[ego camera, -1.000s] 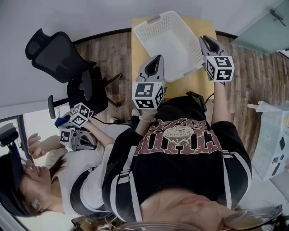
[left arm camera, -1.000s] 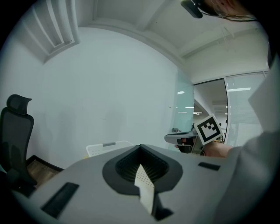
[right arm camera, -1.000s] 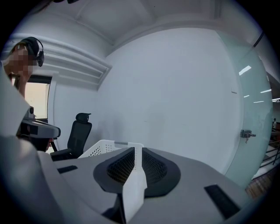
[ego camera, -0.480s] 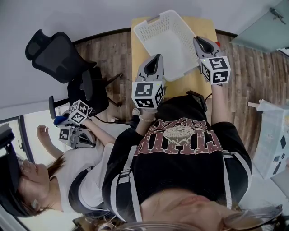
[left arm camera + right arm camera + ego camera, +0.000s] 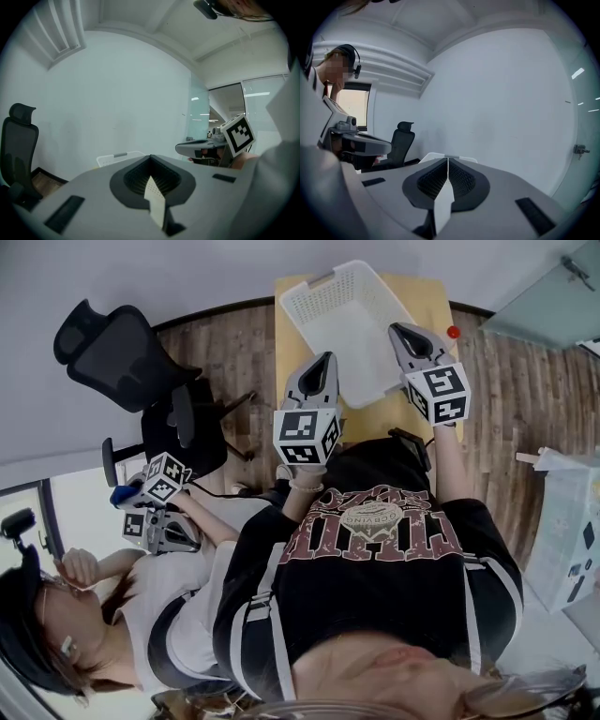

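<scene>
Both grippers are held up in front of the person's chest, above a yellow table (image 5: 414,409). My left gripper (image 5: 327,360) hangs at the near left edge of a white slotted basket (image 5: 349,329), jaws together with nothing between them. My right gripper (image 5: 397,329) is over the basket's right rim, also shut and empty. In the left gripper view the shut jaws (image 5: 151,157) point at a white wall, with the basket (image 5: 115,157) just past them and the right gripper (image 5: 206,147) beside. In the right gripper view, the basket's rim (image 5: 440,156) peeks above the shut jaws (image 5: 448,159).
A small red thing (image 5: 453,332) lies on the table right of the basket. A black office chair (image 5: 112,357) stands on the wood floor at the left. A second person at lower left holds another pair of grippers (image 5: 155,493). A clear bin (image 5: 567,531) stands at the right edge.
My right gripper has swung left, from the basket's right side to over its rim, uncovering the small red thing. The left gripper has stayed put. The second person's hand has dropped.
</scene>
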Available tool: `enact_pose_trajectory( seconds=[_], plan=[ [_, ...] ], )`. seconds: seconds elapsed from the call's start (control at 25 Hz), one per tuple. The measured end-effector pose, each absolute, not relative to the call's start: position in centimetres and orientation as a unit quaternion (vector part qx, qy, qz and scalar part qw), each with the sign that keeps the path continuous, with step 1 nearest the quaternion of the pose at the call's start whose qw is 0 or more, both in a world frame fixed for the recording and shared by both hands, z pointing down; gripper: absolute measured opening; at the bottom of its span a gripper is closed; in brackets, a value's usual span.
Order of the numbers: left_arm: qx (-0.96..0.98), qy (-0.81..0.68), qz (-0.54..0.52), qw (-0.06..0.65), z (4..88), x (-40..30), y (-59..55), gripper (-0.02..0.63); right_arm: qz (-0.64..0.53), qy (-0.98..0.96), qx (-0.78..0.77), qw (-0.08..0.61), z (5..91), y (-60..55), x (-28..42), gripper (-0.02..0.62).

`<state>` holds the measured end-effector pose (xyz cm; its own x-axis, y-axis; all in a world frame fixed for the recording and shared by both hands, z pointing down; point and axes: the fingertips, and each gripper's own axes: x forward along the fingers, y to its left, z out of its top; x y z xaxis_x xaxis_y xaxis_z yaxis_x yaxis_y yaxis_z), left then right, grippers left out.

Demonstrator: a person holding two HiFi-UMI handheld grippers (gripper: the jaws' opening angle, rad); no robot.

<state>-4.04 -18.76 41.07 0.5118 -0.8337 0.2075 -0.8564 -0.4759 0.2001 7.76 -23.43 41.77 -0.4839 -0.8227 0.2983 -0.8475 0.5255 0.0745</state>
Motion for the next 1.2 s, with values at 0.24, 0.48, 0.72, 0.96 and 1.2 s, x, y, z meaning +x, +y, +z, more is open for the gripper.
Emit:
enact_pose_trajectory(
  seconds=[0.24,0.48,0.72,0.96,1.2],
  plan=[
    [0.858,-0.493,0.04,0.14,40.8,-4.2,-18.8,0.046,0.046,-0.873,0.465,0.142,41.1,-22.2,6.0,0.021],
    [0.859,-0.492,0.039,0.138,40.8,-4.4,-18.9,0.046,0.055,-0.88,0.453,0.133,41.2,-21.5,5.0,0.018],
    [0.86,-0.492,0.041,0.132,40.5,-4.2,-19.0,0.046,0.063,-0.886,0.442,0.124,40.9,-20.8,4.2,0.018],
    [0.86,-0.491,0.042,0.132,41.0,-4.1,-19.1,0.047,0.065,-0.892,0.427,0.137,41.7,-19.9,3.4,0.018],
    [0.862,-0.487,0.043,0.132,41.0,-3.9,-19.0,0.046,0.065,-0.896,0.418,0.137,41.6,-19.5,2.7,0.018]
  ],
)
